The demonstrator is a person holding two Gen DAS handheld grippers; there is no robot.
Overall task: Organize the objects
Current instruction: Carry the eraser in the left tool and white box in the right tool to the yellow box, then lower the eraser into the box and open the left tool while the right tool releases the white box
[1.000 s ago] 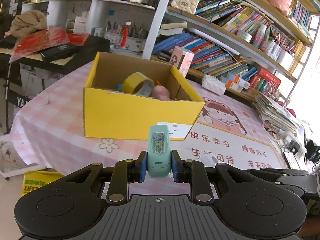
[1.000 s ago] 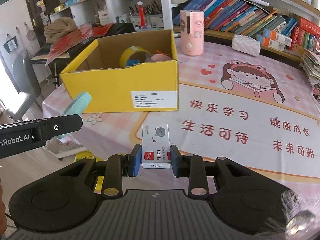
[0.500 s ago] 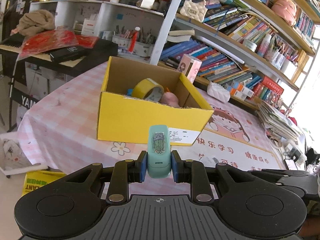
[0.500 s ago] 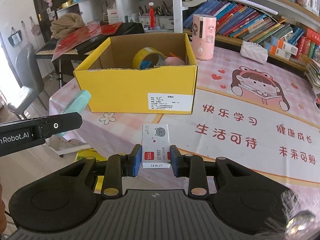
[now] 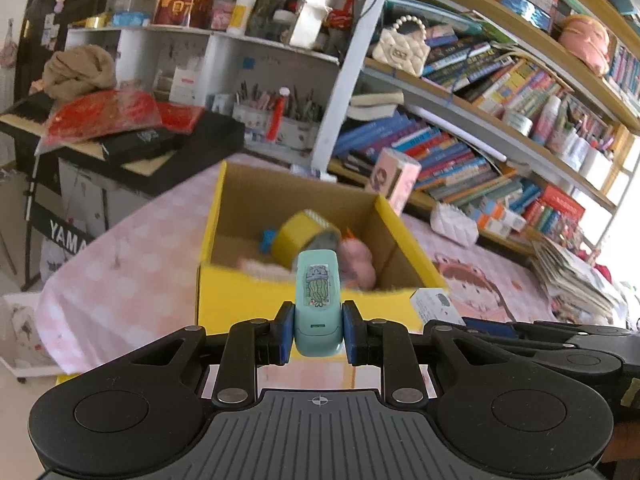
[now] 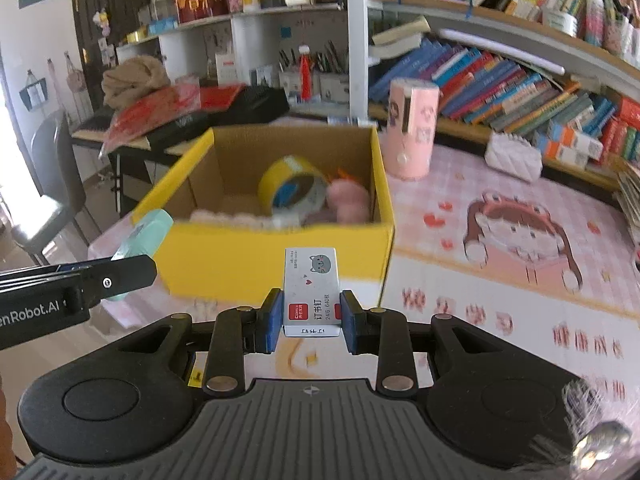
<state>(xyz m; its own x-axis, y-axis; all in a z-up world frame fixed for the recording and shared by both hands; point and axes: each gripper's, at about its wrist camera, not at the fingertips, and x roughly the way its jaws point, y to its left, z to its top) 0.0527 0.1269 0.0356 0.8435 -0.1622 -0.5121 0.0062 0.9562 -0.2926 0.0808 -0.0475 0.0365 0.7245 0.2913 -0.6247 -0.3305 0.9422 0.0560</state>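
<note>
Both grippers loaded before the yellow box (image 5: 256,304).
Left gripper (image 5: 318,334) fingers clamp a teal stapler (image 5: 318,300); right gripper (image 6: 310,320) fingers clamp a staple box (image 6: 311,292).

Yellow cardboard box (image 6: 280,256) holding a yellow tape roll (image 6: 292,192); mint-green stapler (image 5: 318,300); white staple box (image 6: 312,292) with a grey cat; pink checked tablecloth (image 6: 460,184).

**Box at mid-table, shelves behind**

The open box (image 6: 280,256) sits on the table (image 6: 500,312) at centre frame. Inside it a tape roll (image 6: 292,192) lies left of a soft toy (image 6: 348,200). A cylindrical container (image 6: 412,128) stands just right of the box's far corner. Bookshelves (image 6: 500,80) fill the upper right, behind the table.
</note>
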